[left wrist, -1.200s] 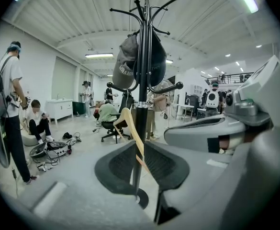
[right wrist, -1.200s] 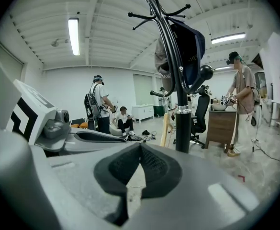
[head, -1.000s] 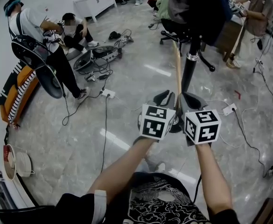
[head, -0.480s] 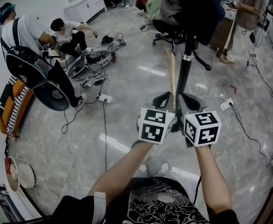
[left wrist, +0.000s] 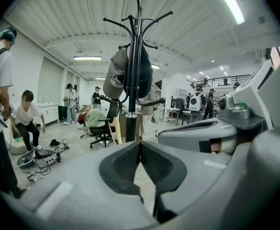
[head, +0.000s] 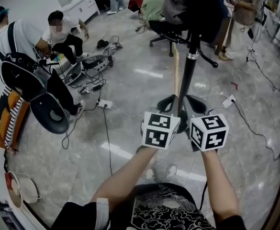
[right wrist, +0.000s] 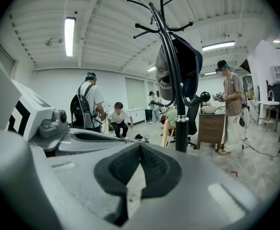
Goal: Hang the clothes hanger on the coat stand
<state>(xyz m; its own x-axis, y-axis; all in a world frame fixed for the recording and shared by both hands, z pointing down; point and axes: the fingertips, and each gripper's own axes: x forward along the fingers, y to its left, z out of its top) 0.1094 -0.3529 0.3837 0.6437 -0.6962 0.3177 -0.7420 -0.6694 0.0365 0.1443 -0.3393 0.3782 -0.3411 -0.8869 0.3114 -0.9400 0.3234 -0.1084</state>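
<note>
The black coat stand [head: 189, 73] rises straight ahead of me, with dark garments [head: 197, 6] hung on its top. In the gripper views its pole [left wrist: 132, 95] [right wrist: 179, 119] stands just past the jaws, hooks spread above. A pale wooden piece [head: 176, 75] stands upright beside the pole; I cannot tell whether it is the hanger. My left gripper [head: 170, 102] [left wrist: 140, 143] and right gripper [head: 196, 102] [right wrist: 140, 145] are side by side before the stand's base. Both are shut, with nothing between their pads.
A person with a backpack [head: 20, 61] stands at the left and another [head: 63, 32] crouches by gear and cables [head: 94, 63]. Power strips [head: 104, 103] [head: 228, 101] and cords lie on the marble floor. An office chair [head: 171, 30] and a desk [head: 226, 30] stand behind the stand.
The head view has tilted up and drifted, so the room slides down the frame. The person with the backpack has stepped left. Both grippers stay shut, side by side.
</note>
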